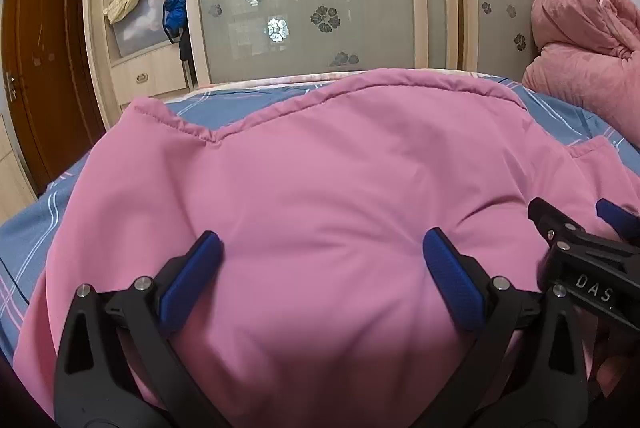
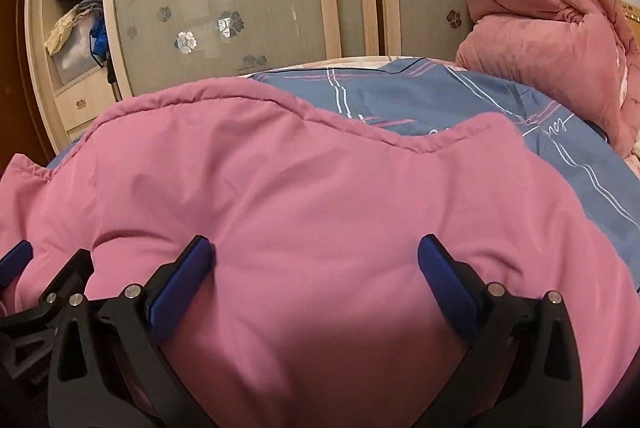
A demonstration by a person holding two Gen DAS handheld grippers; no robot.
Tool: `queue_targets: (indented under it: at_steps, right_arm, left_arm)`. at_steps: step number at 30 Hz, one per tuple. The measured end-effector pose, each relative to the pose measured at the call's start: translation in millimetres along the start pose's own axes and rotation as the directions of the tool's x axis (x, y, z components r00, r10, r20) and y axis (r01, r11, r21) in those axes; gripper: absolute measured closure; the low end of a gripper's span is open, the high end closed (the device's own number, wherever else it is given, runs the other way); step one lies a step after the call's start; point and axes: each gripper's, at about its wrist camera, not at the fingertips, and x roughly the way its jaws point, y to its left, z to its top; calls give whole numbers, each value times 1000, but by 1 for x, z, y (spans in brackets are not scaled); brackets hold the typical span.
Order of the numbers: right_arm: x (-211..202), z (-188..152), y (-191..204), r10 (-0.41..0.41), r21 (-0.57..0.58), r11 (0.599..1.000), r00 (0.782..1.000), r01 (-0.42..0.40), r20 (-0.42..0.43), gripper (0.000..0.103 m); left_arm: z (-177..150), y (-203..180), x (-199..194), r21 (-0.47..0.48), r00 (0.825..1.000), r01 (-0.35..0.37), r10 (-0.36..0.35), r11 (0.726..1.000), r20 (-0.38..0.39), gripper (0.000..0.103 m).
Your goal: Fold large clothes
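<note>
Both your claws spread wide, side by side, left claw [image 1: 322, 260], right claw [image 2: 316, 264], over puffy pink padded jacket [image 1: 320, 168] on blue striped bed sheet [image 2: 480, 100]; likely pressing it flat for fold.

One pink padded garment [image 1: 320, 168] is lying under two grippers, left [image 1: 322, 252] and right [image 2: 316, 256], one pink quilt [image 2: 540, 28] sitting beyond them.

bed [image 2: 460, 96], blue striped sheet | pink padded garment [image 2: 300, 188] spread flat | pink quilt [image 2: 552, 40] bundled far-right

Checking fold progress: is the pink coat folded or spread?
Spread: the pink coat lies open across the blue sheet, hem and sleeve ends showing.
</note>
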Motion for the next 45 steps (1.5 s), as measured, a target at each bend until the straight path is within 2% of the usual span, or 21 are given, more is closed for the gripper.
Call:
queue_targets:
  at_steps: [1,5,7,10,13,15,17,20,23,26,29,32,34,40,41,43,45]
  right_arm:
    - [-1,1,-2,11,9,1000,1000,-11,0,1]
    - [-24,3,-31,161,114,980,986,-165,39,1]
    - [-54,-4,-42,198,128,971,979,-202,45,1]
    - [-119,-35,-51,246,77,964,965,-253,90,1]
    - [-184,-69,-52,244,17,969,964,-247,105,1]
    - [-220,-78,-49,229,-20,973,970,-229,77,1]
    - [-258,-87,-48,176,-42,984,980,-173,87,1]
    - [-298,-108,-53,141,-45,990,979,-135,150,1]
    - [-326,-133,-55,113,-35,993,986,-109,123,1]
    - [-344,-151,-58,116,-50,993,986,-111,116,1]
    - [-373,-167,-60,74,-78,995,981,-61,177,1]
    - [-387,-177,-65,45,-53,998,977,-35,210,1]
    - [-388,-181,-69,41,-43,999,979,-33,202,1]
    - [-381,-196,-68,3,-70,998,985,10,174,1]
    - [-379,-195,-68,3,-71,997,985,10,174,1]
    - [-378,-195,-68,-6,-68,998,983,19,184,1]
    - [-378,-196,-68,2,-65,998,983,10,184,1]
  left_arm:
    - [1,1,-1,-3,1000,5,-5,1000,-3,2]
    - [3,15,-23,-48,998,52,-53,998,-16,2]
    - [-4,21,-50,-60,998,54,-55,997,-8,2]
    - [-36,28,-124,-55,997,63,-61,996,44,2]
    - [-69,30,-188,-23,994,85,-83,996,70,2]
    - [-76,28,-219,-28,997,68,-67,997,42,2]
    - [-80,27,-250,-50,996,85,-84,995,37,2]
    - [-101,20,-302,-19,992,67,-64,998,108,2]
    - [-126,15,-333,11,994,73,-74,997,84,2]
    - [-147,18,-357,12,995,69,-69,998,69,2]
    - [-156,27,-378,-6,996,49,-48,999,70,2]
    - [-163,39,-399,-42,994,23,-18,999,106,2]
    - [-164,50,-405,-64,992,20,-12,998,126,2]
    - [-181,72,-405,-122,992,3,13,993,128,2]
    - [-184,76,-401,-146,995,-12,27,989,100,2]
    - [-184,81,-395,-177,997,21,-8,984,78,2]
    - [-185,83,-390,-182,998,21,-9,983,66,2]
